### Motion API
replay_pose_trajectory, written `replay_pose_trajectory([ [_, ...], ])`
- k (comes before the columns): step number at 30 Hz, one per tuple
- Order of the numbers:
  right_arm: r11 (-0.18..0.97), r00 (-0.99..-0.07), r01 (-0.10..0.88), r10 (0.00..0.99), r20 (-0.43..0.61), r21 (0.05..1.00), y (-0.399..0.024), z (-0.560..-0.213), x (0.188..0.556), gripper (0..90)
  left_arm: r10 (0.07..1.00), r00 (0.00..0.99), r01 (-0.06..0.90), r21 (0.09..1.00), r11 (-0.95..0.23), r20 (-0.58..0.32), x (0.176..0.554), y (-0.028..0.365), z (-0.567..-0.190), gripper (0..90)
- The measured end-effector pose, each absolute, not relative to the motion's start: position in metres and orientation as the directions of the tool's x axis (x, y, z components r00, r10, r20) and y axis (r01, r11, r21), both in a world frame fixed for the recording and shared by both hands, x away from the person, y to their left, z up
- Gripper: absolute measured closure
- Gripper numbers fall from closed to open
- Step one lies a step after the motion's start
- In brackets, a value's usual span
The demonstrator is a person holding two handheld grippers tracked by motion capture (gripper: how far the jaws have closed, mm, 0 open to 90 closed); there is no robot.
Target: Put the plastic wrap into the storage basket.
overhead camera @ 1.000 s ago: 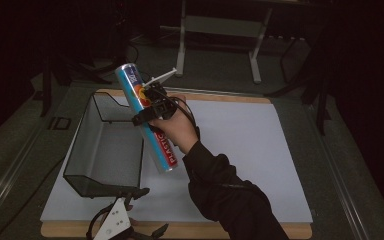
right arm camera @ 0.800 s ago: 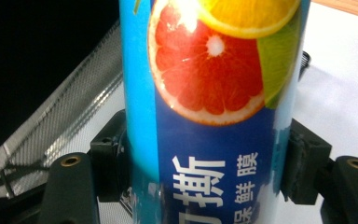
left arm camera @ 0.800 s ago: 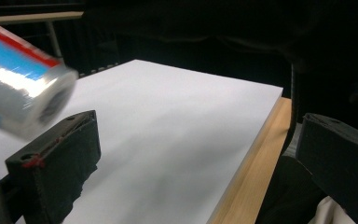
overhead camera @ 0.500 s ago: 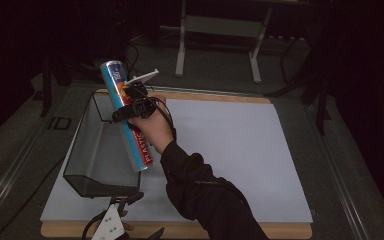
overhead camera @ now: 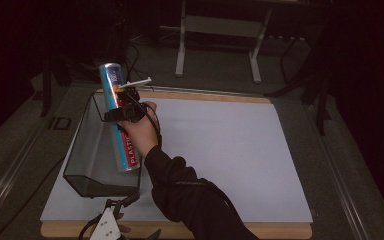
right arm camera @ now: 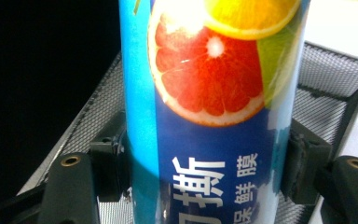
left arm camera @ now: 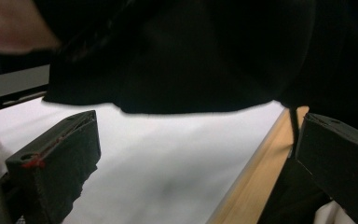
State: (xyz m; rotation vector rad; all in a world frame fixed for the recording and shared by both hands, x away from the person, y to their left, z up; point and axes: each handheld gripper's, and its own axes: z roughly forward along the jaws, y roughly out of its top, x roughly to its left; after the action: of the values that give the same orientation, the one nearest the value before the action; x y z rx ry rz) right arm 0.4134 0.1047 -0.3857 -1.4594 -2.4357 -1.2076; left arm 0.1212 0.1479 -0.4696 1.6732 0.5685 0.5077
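A long blue tube of plastic wrap with citrus fruit printed on it hangs tilted over the black wire-mesh basket at the table's left. My right gripper is shut on the tube's upper half. In the right gripper view its pads press on both sides of the tube, with the basket's mesh behind. The tube's lower end is level with the basket's near right rim. My left gripper is at the front edge, and in its own view the jaws stand wide apart with nothing between them.
A white mat covers a wooden board; to the right of the basket it is bare. A dark sleeve hangs over the left gripper. A metal stand is on the floor behind the table.
The right hand has carried the tube left and down, from beside the basket's right rim to over the basket. The left gripper has stayed at the front edge.
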Motion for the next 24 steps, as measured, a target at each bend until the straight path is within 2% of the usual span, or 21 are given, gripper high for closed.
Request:
replay_pose_trajectory([
  [5,0.232,-0.531,0.785,0.729,0.432,0.574,0.107,-0.398,0.414,31.5,0.624,0.78,0.058,0.988,-0.14,0.043,0.118,0.148,-0.468,0.7],
  [6,0.231,-0.513,0.8,0.741,0.434,0.554,0.109,-0.411,0.416,31.5,0.627,0.778,0.058,0.989,-0.138,0.041,0.119,0.148,-0.468,0.7],
  [11,0.219,-0.477,0.828,0.758,0.445,0.516,0.109,-0.43,0.415,31.5,0.628,0.777,0.056,0.989,-0.14,0.045,0.119,0.149,-0.468,0.7],
  [15,0.218,-0.452,0.839,0.789,0.417,0.499,0.109,-0.445,0.413,31.5,0.623,0.781,0.052,0.99,-0.135,0.044,0.118,0.149,-0.468,0.7],
  [24,0.177,-0.409,0.853,0.812,0.417,0.492,0.109,-0.457,0.413,31.3,0.619,0.785,0.054,0.989,-0.136,0.043,0.119,0.148,-0.468,0.6],
])
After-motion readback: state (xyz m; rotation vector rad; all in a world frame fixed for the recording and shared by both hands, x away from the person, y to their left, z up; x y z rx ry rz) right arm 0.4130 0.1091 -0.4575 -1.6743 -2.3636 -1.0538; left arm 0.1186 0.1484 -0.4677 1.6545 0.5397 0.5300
